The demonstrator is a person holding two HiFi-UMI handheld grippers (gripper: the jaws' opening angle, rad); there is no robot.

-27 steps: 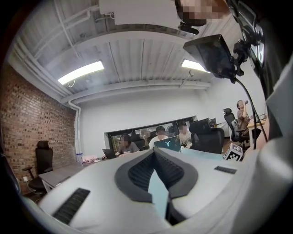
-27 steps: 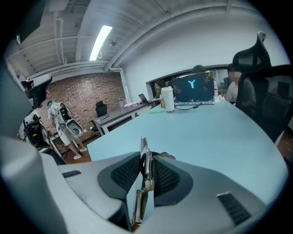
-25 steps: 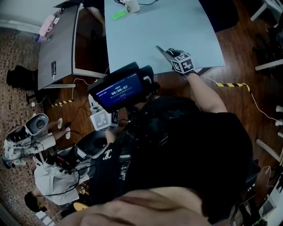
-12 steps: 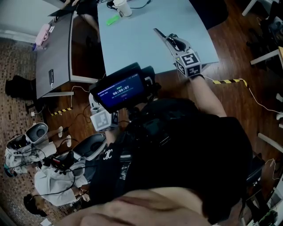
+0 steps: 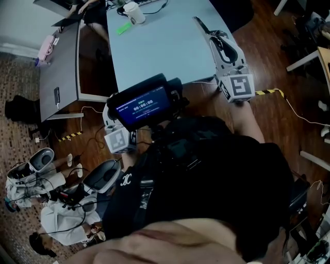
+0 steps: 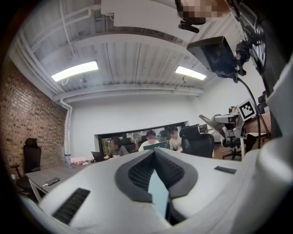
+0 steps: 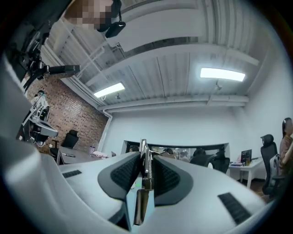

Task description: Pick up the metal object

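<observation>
- The right gripper (image 7: 144, 157) is clenched on the metal object (image 7: 143, 196), a thin silvery strip standing on edge between the two dark ribbed pads at the lower middle of the right gripper view.
- The strip's top pokes up just past the pad tips. Behind it are only a far wall, ceiling lights and a brick wall at the left.
- In the head view this gripper sits at the upper right. Its marker cube (image 5: 240, 86) is near the edge of a light blue table (image 5: 165, 51) and its jaws point toward the top of the frame over the tabletop.
- The left gripper (image 6: 154, 155) is closed on nothing. Its pad tips meet at the lower middle of the left gripper view, with a narrow wedge of light showing below them.
- In the head view, the left gripper's marker cube (image 5: 117, 140) shows left of centre, below a dark screen (image 5: 144, 107) worn on the person's chest.
- A white cup (image 5: 135, 13) and a small green item (image 5: 124, 28) rest at the table's far end, at the top of the frame.
- A grey desk (image 5: 62, 62) stands at the upper left.
</observation>
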